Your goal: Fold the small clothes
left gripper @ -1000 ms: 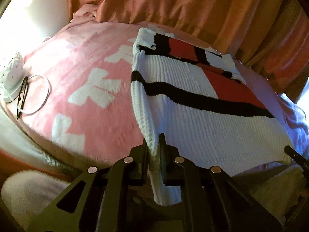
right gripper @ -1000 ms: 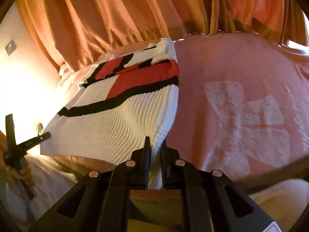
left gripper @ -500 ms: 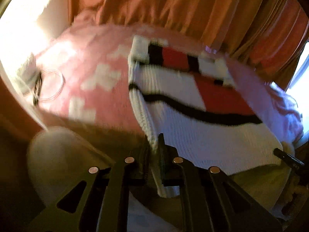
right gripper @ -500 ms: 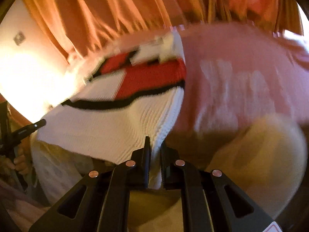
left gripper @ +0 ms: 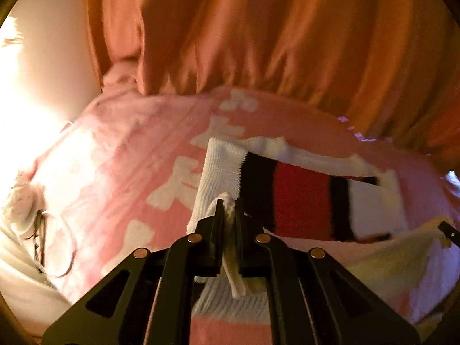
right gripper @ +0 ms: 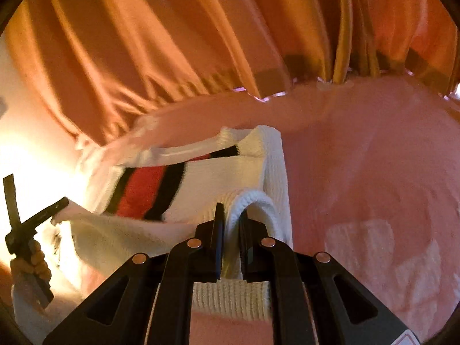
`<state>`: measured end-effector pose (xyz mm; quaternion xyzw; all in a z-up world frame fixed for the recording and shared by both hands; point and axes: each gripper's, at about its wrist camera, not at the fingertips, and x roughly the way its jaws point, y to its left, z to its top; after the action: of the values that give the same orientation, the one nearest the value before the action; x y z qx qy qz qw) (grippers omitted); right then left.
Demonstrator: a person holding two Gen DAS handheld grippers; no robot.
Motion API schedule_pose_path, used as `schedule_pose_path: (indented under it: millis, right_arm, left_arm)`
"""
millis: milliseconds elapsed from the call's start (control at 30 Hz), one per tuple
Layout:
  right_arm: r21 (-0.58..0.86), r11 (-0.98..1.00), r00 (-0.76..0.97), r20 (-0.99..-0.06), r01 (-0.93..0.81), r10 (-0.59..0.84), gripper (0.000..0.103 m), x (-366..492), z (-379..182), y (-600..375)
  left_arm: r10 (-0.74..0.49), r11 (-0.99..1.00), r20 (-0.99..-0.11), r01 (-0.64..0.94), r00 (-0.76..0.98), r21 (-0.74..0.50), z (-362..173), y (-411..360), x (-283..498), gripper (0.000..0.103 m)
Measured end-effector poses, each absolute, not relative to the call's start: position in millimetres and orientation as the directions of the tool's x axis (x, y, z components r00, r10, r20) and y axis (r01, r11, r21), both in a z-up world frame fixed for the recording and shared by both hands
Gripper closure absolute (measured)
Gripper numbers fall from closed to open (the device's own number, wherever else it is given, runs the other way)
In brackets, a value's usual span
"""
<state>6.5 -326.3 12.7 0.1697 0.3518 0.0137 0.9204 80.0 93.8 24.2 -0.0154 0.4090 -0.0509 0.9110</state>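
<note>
Both tongs carried the sweater hem toward the collar

Nearest, the left tongs (left gripper: 228, 211) and the right tongs (right gripper: 231, 215) were each closed on one hem corner of the knitted sweater (left gripper: 299, 201), equally near it. The sweater's long axis ran away from them over the pink bed (left gripper: 120, 155), with the collar end farthest, near the curtain (right gripper: 172, 57).

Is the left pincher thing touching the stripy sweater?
Touching. The left wrist view shows the left gripper closed with a fold of the sweater white knit edge pinched between its fingers.
</note>
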Motion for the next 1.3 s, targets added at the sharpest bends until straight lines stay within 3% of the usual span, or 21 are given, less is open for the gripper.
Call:
schedule_pose_path:
  millis: [200, 333, 467, 600, 667, 833, 967, 1233, 1267, 1300]
  right_arm:
    - [0.247, 0.961, 0.676, -0.730, 0.128, 0.098, 0.093, 83, -15, -327]
    - [0.232, 0.965, 0.695, -0.714, 0.121, 0.085, 0.081, 93, -14, -331]
    - [0.213, 0.967, 0.731, -0.681, 0.143, 0.042, 0.065, 85, -5, -339]
    - [0.172, 0.972, 0.782, -0.623, 0.158, -0.017, 0.053, 66, 10, -347]
    - [0.176, 0.973, 0.791, -0.612, 0.151, -0.012, 0.048, 61, 12, -351]
    - [0.205, 0.973, 0.763, -0.644, 0.104, 0.054, 0.048, 61, 1, -349]
    - [0.200, 0.977, 0.739, -0.669, 0.076, 0.080, 0.048, 73, -8, -339]
    - [0.158, 0.985, 0.682, -0.728, 0.068, 0.070, 0.048, 104, -32, -321]
    - [0.142, 0.987, 0.677, -0.734, 0.072, 0.056, 0.048, 107, -35, -319]
    - [0.132, 0.988, 0.674, -0.737, 0.077, 0.046, 0.049, 109, -38, -319]
  left_arm:
    - [0.007, 0.999, -0.807, 0.027, 0.591, 0.029, -22, 70, 142, 0.096]
    - [0.018, 0.999, -0.785, 0.020, 0.620, 0.039, -30, 72, 153, 0.089]
    - [-0.028, 1.000, -0.750, 0.008, 0.661, -0.029, -15, 95, 153, 0.053]
    - [-0.022, 0.997, -0.707, -0.036, 0.707, -0.067, -2, 124, 150, 0.040]
    - [-0.048, 0.993, -0.703, -0.041, 0.710, -0.109, 0, 137, 148, 0.039]
    - [-0.148, 0.983, -0.722, 0.020, 0.676, -0.183, -6, 135, 146, 0.039]
    - [-0.183, 0.983, -0.740, 0.095, 0.648, -0.160, -12, 106, 149, 0.033]
    - [-0.164, 0.985, -0.807, 0.142, 0.567, -0.100, -35, 64, 167, 0.033]
    - [-0.162, 0.985, -0.809, 0.135, 0.565, -0.103, -37, 64, 168, 0.035]
    - [-0.166, 0.985, -0.813, 0.133, 0.558, -0.110, -39, 63, 170, 0.047]
